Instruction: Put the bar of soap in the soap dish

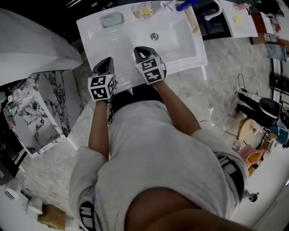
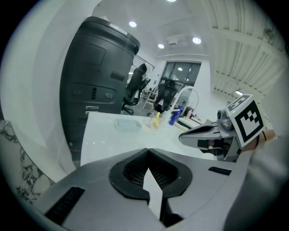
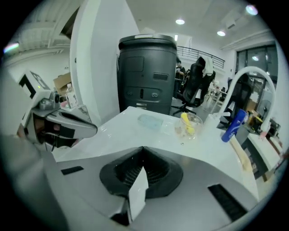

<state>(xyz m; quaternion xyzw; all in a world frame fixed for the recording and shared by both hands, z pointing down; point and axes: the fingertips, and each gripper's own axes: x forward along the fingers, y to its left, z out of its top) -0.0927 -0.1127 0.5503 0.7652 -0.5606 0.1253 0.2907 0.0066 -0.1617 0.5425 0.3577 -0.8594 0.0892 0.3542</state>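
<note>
A pale blue bar of soap (image 1: 112,20) lies in a clear, rimmed soap dish (image 1: 103,25) at the back left of the white sink counter (image 1: 95,36). It also shows in the left gripper view, soap (image 2: 127,125), and in the right gripper view, soap (image 3: 150,122). My left gripper (image 1: 108,62) hovers over the counter's front edge, shut, with nothing between its jaws (image 2: 147,153). My right gripper (image 1: 139,50) sits beside it over the basin's near side, also shut and empty (image 3: 142,150). Both are well short of the dish.
A glass bowl (image 1: 144,11) with something yellow stands right of the dish. Behind the basin are the faucet (image 1: 169,5), a blue bottle (image 1: 187,4) and the drain (image 1: 154,36). A dark cylindrical bin (image 3: 146,72) stands beyond the counter, a white tub (image 1: 27,49) to the left.
</note>
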